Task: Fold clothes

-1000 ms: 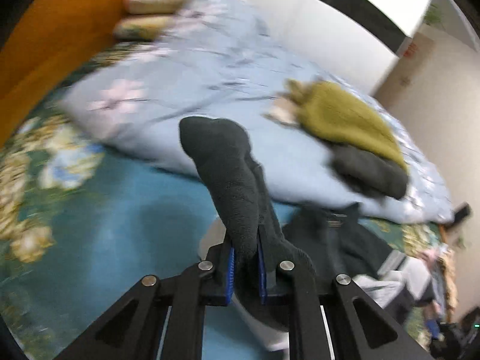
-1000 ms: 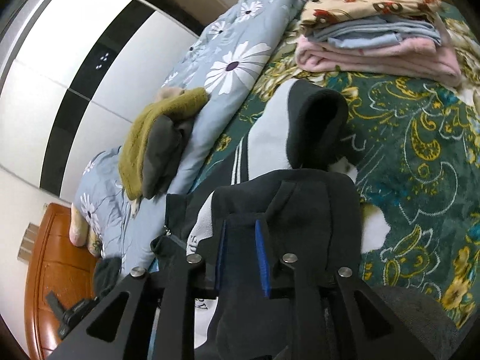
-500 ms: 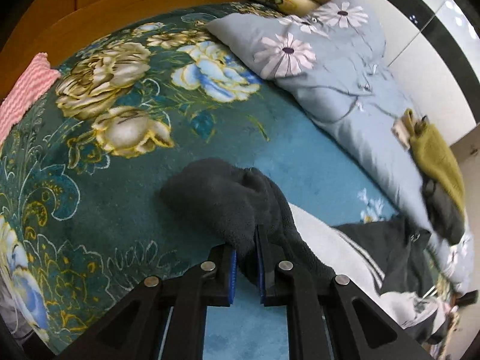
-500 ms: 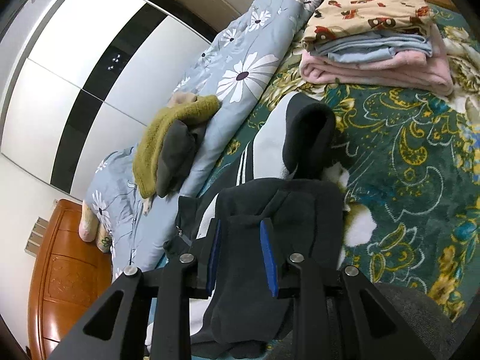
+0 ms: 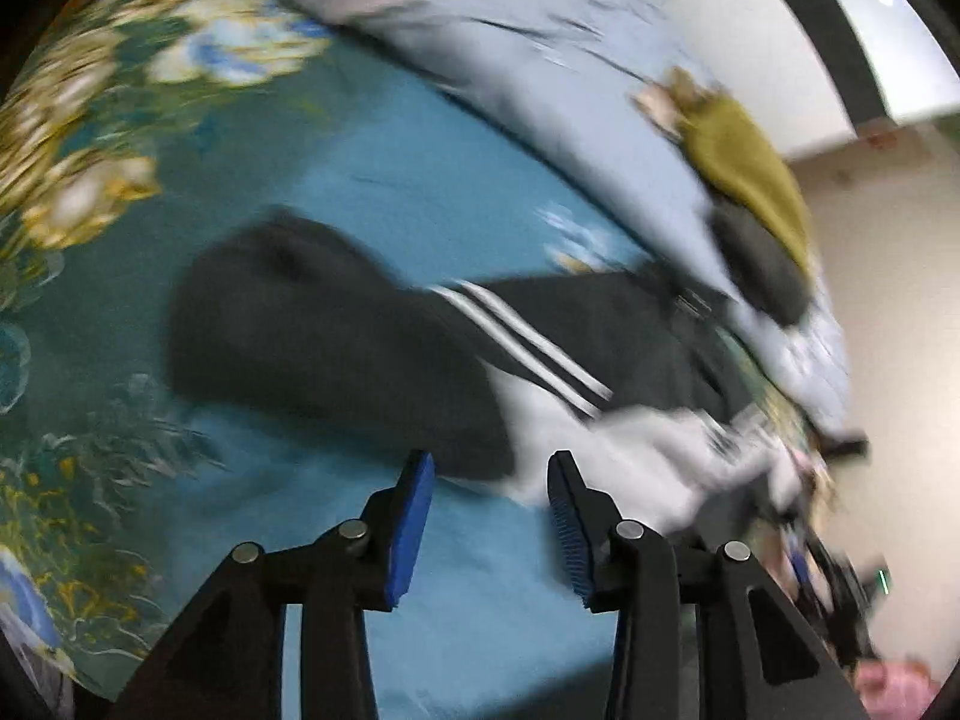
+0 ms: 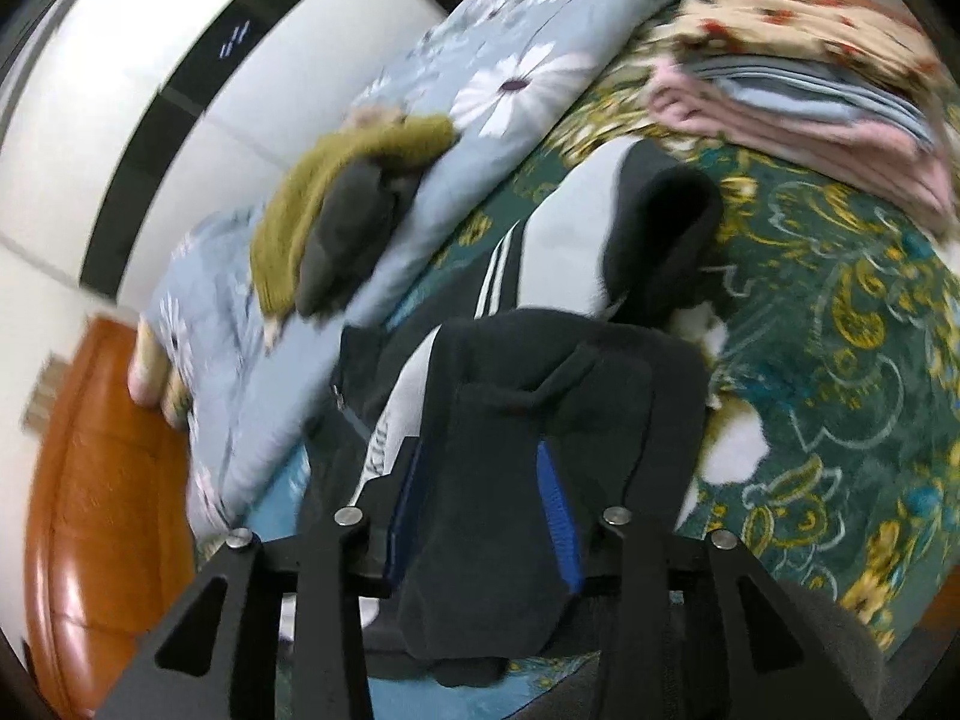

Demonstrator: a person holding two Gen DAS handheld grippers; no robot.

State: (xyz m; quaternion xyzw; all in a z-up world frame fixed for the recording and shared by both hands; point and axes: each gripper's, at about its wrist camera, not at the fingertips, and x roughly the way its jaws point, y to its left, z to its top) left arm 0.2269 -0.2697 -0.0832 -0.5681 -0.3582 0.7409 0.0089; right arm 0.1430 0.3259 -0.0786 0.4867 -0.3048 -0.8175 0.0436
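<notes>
The left tool point(image 5: 491, 519) has released the blurred jacket sleeve point(image 5: 312, 330).

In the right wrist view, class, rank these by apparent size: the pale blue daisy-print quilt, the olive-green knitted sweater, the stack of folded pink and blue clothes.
1. Pale blue daisy-print quilt
2. Stack of folded pink and blue clothes and olive-green knitted sweater: they look alike, and fisheye distortion leaves their order unsure.

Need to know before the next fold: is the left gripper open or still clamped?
Open. The left gripper shows blue pads apart with only bedspread between; the dark sleeve lies beyond.
</notes>
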